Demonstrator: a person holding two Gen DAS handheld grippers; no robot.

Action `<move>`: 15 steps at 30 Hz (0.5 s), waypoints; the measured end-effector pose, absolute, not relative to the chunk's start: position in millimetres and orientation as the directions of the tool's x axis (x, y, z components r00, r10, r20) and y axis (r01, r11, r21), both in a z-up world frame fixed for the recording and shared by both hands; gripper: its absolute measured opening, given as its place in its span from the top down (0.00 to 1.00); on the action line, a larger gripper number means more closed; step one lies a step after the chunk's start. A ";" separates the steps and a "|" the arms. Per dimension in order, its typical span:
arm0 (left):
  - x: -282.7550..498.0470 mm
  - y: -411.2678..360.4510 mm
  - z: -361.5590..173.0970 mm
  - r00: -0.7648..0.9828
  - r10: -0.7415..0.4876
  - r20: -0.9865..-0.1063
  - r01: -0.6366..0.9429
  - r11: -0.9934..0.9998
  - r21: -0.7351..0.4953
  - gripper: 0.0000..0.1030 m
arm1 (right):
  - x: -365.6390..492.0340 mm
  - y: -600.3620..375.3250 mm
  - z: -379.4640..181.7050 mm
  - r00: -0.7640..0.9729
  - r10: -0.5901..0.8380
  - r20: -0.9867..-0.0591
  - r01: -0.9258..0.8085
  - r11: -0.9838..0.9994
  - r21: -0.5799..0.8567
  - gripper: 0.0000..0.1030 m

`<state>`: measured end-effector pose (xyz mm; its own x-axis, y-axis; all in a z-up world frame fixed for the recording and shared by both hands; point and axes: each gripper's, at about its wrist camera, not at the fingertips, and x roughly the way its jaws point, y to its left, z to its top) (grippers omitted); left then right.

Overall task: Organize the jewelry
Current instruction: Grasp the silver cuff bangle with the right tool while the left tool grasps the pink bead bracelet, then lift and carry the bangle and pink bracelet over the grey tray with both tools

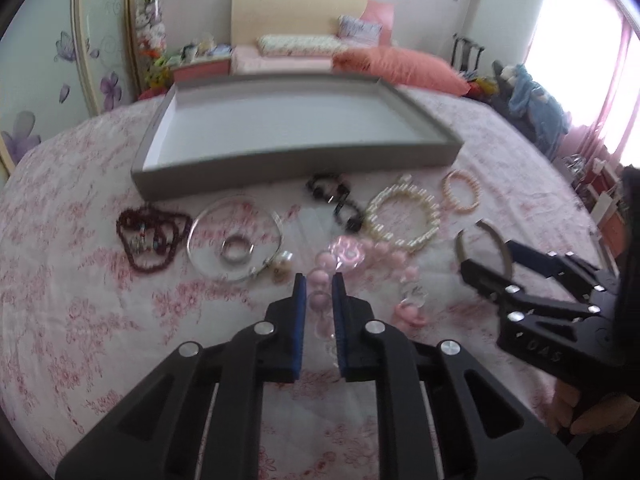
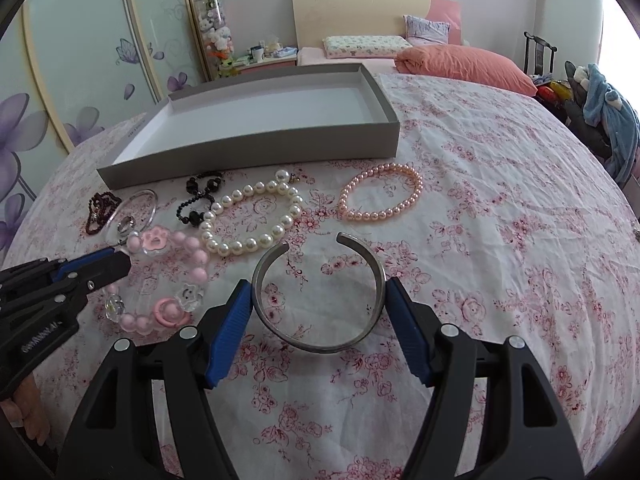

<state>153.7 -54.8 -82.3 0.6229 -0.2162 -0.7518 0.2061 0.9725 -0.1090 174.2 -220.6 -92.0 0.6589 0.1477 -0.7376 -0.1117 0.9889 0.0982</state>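
Observation:
A grey open tray (image 1: 296, 164) (image 2: 248, 152) lies on the floral bedspread, with jewelry spread in front of it. My left gripper (image 1: 319, 286) (image 2: 126, 260) is nearly shut, its blue pads pinching a bead of the pink bead bracelet (image 1: 384, 252) (image 2: 192, 252), which has clear charms. My right gripper (image 2: 317, 288) (image 1: 486, 258) stands wide around a silver open cuff bangle (image 2: 320, 346) (image 1: 498, 236). Both its pads press on the cuff's sides. The cuff rests low over the bedspread with its gap facing the tray.
Near the tray lie a white pearl bracelet (image 2: 256, 244), a peach pearl bracelet (image 2: 380, 212), a black bead bracelet (image 2: 196, 216), a clear bangle (image 1: 200, 216) around a ring (image 1: 236, 250), and a dark red bead string (image 1: 148, 264). Pillows lie beyond the tray.

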 end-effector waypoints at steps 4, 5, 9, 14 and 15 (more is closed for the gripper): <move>145.5 -58.2 -65.7 0.663 -0.261 -0.702 0.248 0.961 -0.123 0.87 | 170.6 -219.8 -83.9 0.684 0.156 -0.712 -0.123 0.987 0.099 0.34; 143.9 -59.6 -62.4 0.669 -0.268 -0.693 0.257 0.959 -0.123 0.87 | 169.9 -219.3 -81.7 0.690 0.159 -0.706 -0.127 0.987 0.098 0.34; 138.0 -60.0 -50.0 0.695 -0.293 -0.656 0.280 0.951 -0.127 0.87 | 167.5 -218.5 -74.7 0.711 0.168 -0.683 -0.139 0.986 0.097 0.34; 129.6 -55.7 -36.9 0.724 -0.310 -0.616 0.288 0.948 -0.139 0.87 | 164.8 -218.1 -68.1 0.730 0.179 -0.659 -0.149 0.984 0.102 0.34; 128.9 -53.8 -34.1 0.728 -0.312 -0.611 0.288 0.947 -0.141 0.87 | 164.3 -218.2 -67.4 0.733 0.181 -0.655 -0.151 0.983 0.102 0.34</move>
<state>128.9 -53.8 -34.0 0.7279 -0.3117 -0.6107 0.2876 0.9473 -0.1408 164.3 -218.2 -67.4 0.7335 0.1808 -0.6552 -0.1508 0.9832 0.1024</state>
